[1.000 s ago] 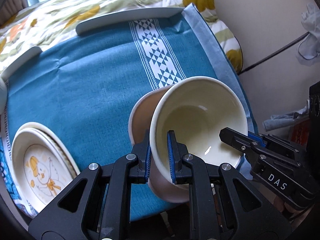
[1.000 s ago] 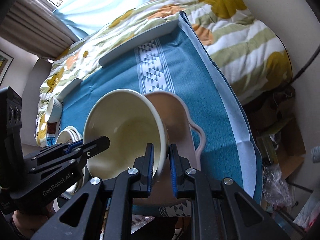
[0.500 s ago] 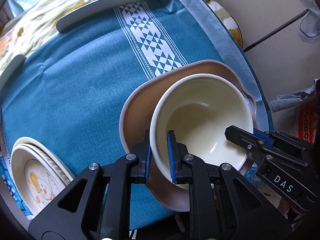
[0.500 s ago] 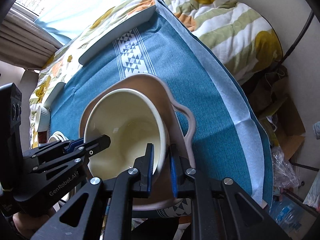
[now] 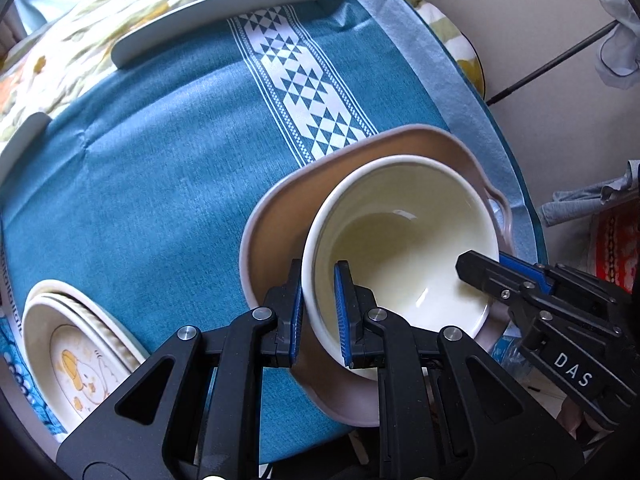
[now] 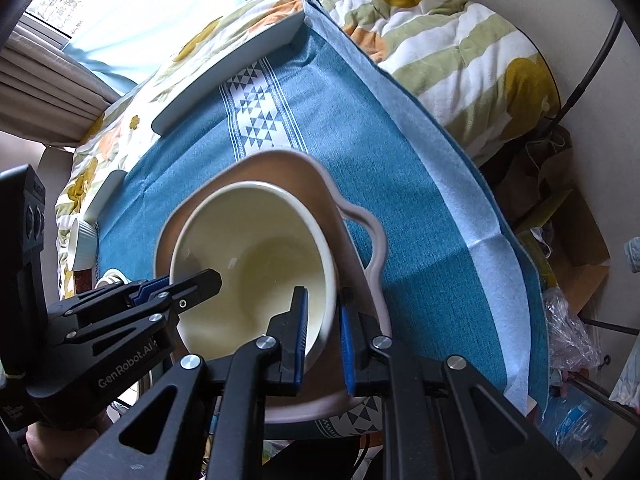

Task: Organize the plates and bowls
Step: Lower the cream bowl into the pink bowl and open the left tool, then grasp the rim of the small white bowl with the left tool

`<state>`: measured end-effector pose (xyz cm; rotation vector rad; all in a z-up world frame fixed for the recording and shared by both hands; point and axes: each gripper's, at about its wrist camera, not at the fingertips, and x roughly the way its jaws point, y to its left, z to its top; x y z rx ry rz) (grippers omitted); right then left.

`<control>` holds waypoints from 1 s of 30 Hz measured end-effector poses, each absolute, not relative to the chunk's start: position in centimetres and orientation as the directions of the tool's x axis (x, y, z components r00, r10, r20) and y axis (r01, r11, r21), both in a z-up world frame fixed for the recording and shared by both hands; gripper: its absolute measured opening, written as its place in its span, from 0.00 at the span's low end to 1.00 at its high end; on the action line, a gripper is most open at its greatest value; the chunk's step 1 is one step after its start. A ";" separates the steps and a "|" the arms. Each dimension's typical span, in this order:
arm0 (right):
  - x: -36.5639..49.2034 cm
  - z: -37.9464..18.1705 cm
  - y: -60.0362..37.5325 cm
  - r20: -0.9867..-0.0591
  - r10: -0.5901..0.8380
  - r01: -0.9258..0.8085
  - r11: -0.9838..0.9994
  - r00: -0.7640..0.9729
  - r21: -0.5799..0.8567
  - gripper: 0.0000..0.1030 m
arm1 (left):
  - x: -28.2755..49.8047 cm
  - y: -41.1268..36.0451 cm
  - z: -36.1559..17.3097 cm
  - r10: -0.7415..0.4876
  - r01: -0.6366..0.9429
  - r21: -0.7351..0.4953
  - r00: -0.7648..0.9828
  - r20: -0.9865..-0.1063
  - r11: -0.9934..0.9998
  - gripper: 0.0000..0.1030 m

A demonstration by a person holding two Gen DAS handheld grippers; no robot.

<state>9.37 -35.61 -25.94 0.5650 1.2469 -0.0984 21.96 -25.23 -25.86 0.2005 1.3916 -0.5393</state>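
The left gripper (image 5: 318, 312) and the right gripper (image 6: 323, 334) each pinch the rim of the glossy cream ceramic bowl (image 5: 404, 248) — on opposite sides. The bowl sits inside a wider pinkish-beige handled dish (image 6: 352, 216) on the teal patterned tablecloth (image 5: 160, 168). Farther left lies a stack of white illustrated plates (image 5: 68, 356).

Blue tablecloth (image 5: 152, 184) — floral quilt (image 6: 452, 40) beyond, curtain (image 6: 44, 76) behind.
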 end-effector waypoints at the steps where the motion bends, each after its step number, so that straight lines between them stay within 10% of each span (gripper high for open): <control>1: 9.4 -25.7 -35.6 -0.915 0.225 0.369 0.862 0.335 0.347 0.14 | 22.0 -25.2 -25.7 -0.245 0.472 -0.180 0.080 -0.966 0.863 0.12; 14: 8.1 -21.9 -36.8 -0.906 0.212 0.348 0.872 0.367 0.345 0.14 | 21.0 -24.0 -20.1 -0.270 0.459 -0.150 0.208 -0.940 0.876 0.17; 18: 8.7 -18.8 -36.0 -0.887 0.240 0.233 0.908 0.393 0.349 0.14 | 19.8 -22.2 -15.9 -0.287 0.402 -0.142 0.328 -0.900 0.905 0.83; 20: 8.9 -17.3 -35.1 -0.883 0.238 0.164 0.931 0.404 0.326 0.26 | 18.9 -20.6 -13.6 -0.283 0.354 -0.137 0.403 -0.871 0.925 0.91; 22: 9.3 -15.9 -34.0 -0.885 0.230 0.103 0.950 0.404 0.293 0.74 | 18.4 -18.6 -11.8 -0.264 0.293 -0.138 0.451 -0.852 0.946 0.93; 23: 9.6 -15.3 -33.4 -0.889 0.219 0.071 0.961 0.403 0.269 0.83 | 18.0 -17.4 -10.8 -0.256 0.257 -0.145 0.476 -0.842 0.956 0.93; 30: 13.1 -11.1 -27.7 -0.828 0.342 -0.251 0.935 0.444 0.252 0.91 | 15.7 -8.0 -6.2 -0.121 0.001 -0.151 0.602 -0.789 0.988 0.93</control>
